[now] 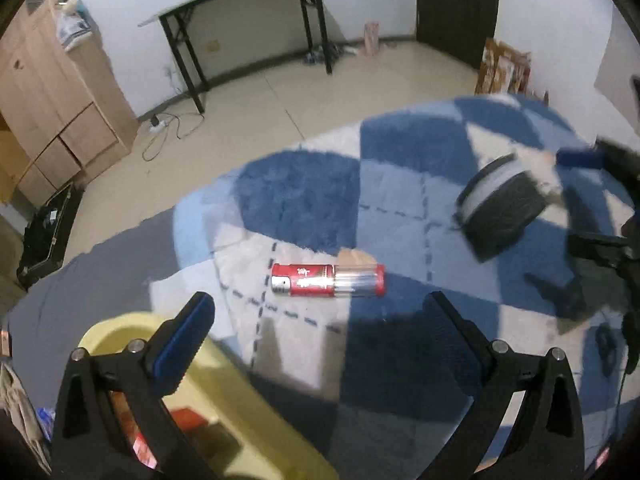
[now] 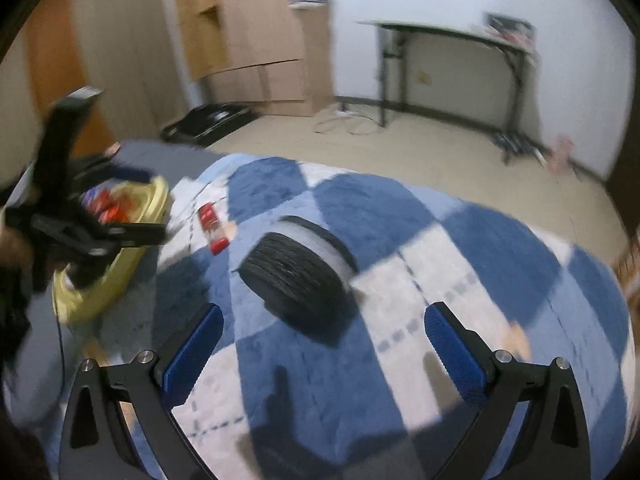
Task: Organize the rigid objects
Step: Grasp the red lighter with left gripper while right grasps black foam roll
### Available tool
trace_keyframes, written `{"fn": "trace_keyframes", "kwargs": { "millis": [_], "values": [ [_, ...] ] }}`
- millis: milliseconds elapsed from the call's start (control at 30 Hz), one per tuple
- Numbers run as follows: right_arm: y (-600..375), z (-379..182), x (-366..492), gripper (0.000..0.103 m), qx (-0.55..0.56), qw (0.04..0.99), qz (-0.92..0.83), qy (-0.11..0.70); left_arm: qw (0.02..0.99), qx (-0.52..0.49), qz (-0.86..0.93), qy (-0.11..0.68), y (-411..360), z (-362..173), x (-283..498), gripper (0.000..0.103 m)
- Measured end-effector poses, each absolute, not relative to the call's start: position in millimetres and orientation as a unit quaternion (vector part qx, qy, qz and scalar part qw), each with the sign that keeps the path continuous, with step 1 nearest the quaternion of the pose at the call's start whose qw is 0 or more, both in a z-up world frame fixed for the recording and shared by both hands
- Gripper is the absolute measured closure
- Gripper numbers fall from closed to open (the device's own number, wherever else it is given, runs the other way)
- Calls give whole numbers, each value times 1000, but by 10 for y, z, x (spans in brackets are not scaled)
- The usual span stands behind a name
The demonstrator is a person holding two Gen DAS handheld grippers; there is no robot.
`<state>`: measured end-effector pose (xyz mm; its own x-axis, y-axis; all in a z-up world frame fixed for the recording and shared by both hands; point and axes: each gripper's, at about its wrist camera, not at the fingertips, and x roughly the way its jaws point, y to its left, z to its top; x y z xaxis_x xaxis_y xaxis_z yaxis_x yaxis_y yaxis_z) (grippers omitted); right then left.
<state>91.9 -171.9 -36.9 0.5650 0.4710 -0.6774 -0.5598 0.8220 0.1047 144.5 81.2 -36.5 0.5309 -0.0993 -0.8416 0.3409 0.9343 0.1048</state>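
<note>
A red and clear cylinder (image 1: 328, 280) lies on its side on the blue checked blanket (image 1: 400, 208), just ahead of my open, empty left gripper (image 1: 320, 320). A black spool of filament (image 1: 502, 212) lies further right. In the right wrist view the spool (image 2: 296, 276) sits just ahead of my open, empty right gripper (image 2: 324, 328), and the cylinder (image 2: 212, 228) lies beyond it to the left. A yellow tub (image 1: 224, 412) holding red items sits under the left gripper's left finger; it also shows in the right wrist view (image 2: 100, 280).
The blanket's edge drops to a tiled floor (image 1: 280, 92). A black folding table (image 1: 248, 12), a wooden cabinet (image 1: 52, 100) and a dark door (image 1: 456, 4) stand at the room's far side. A black case (image 1: 44, 232) lies on the floor at left.
</note>
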Motion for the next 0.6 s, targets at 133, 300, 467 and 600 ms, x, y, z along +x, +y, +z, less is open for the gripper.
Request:
{"fn": "trace_keyframes", "kwargs": {
  "millis": [133,300,467,600],
  "values": [
    [-1593,-438,1066,0,-100,877,325,339,859,112,-148,477,784,-471,1639,0],
    [-1452,-564,1235,0,-148,860,357,333,841,140,-158,498,691,-664,1716,0],
    [-1348,-686,1420,11,-142,855,356,349,835,106,-152,519,716,-789,1759,6],
    [-1311,-749,1400,30,-114,857,349,361,835,93,-153,520,648,-792,1696,21]
  ]
}}
